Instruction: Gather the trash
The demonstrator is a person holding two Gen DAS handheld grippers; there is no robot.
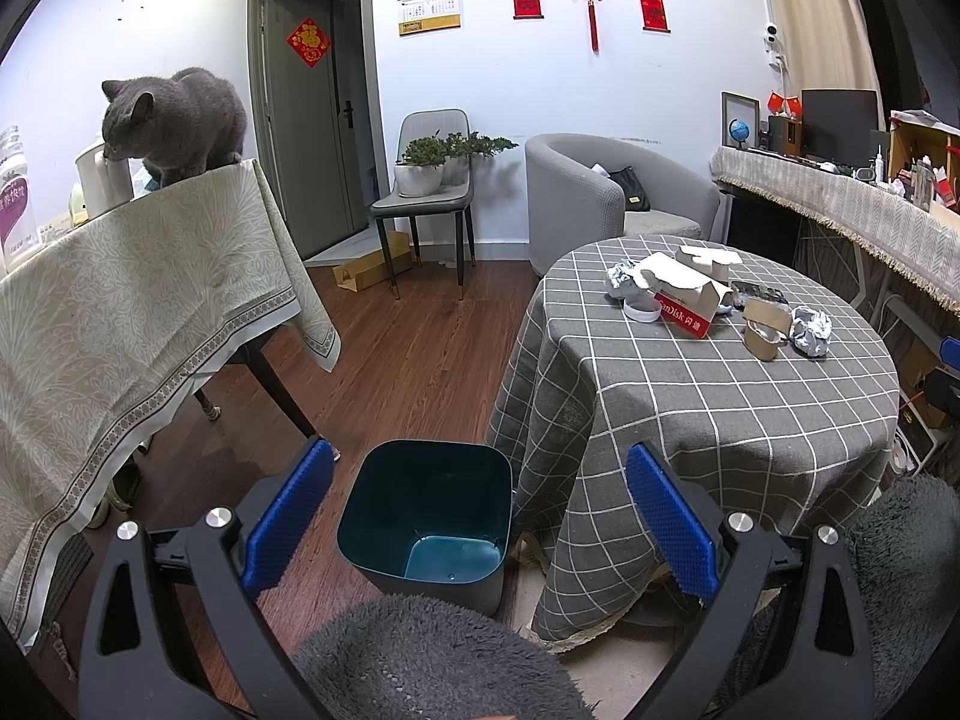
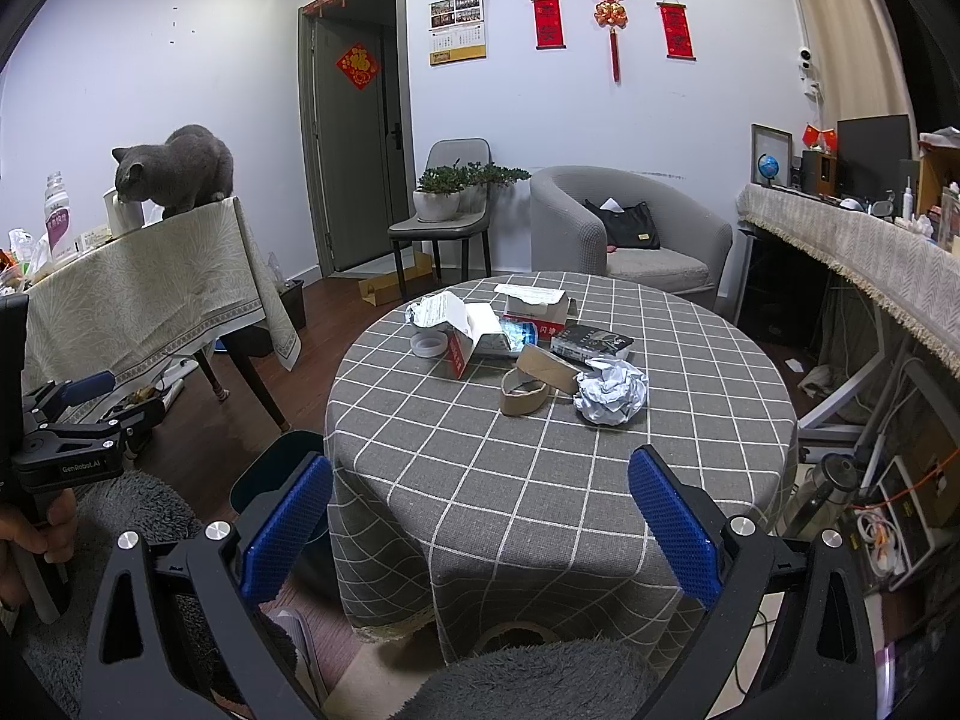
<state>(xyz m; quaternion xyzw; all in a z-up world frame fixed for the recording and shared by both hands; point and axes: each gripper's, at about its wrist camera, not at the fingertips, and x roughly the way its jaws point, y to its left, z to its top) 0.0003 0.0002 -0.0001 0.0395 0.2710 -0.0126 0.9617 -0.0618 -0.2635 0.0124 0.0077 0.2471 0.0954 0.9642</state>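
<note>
Here, the left claw [image 1: 477, 516] is held with its blue pads wide apart and nothing between them. Directly beyond and below its fingertips, a dark teal bin [image 1: 427, 516] is seen standing on the wooden floor, its inside bare. Just to the right of the bin, the round bench [image 1: 720, 396] draped in a grey checked cloth is found, its hem hanging close beside the bin's wall.

The right claw [image 2: 480, 519] is likewise spread wide and grips nothing; it is held short of the bench's near edge. Ahead of it, toward the middle of the bench top, the trash is gathered: a crumpled foil ball [image 2: 611, 391] nearest and slightly to the right, a cardboard tape ring [image 2: 524, 393] touching a flattened brown tube just left of it, an opened red-and-white carton [image 2: 465, 339] further on, a white ring [image 2: 428, 345] at the carton's left, and a second foil wad [image 2: 415, 315] behind that.

Far to the left of both claws, a grey cat [image 1: 174, 123] is seen perched on the corner of a cloth-covered table. A hand [image 2: 33, 531] gripping the left tool's handle is shown at the left edge of the right wrist view.
</note>
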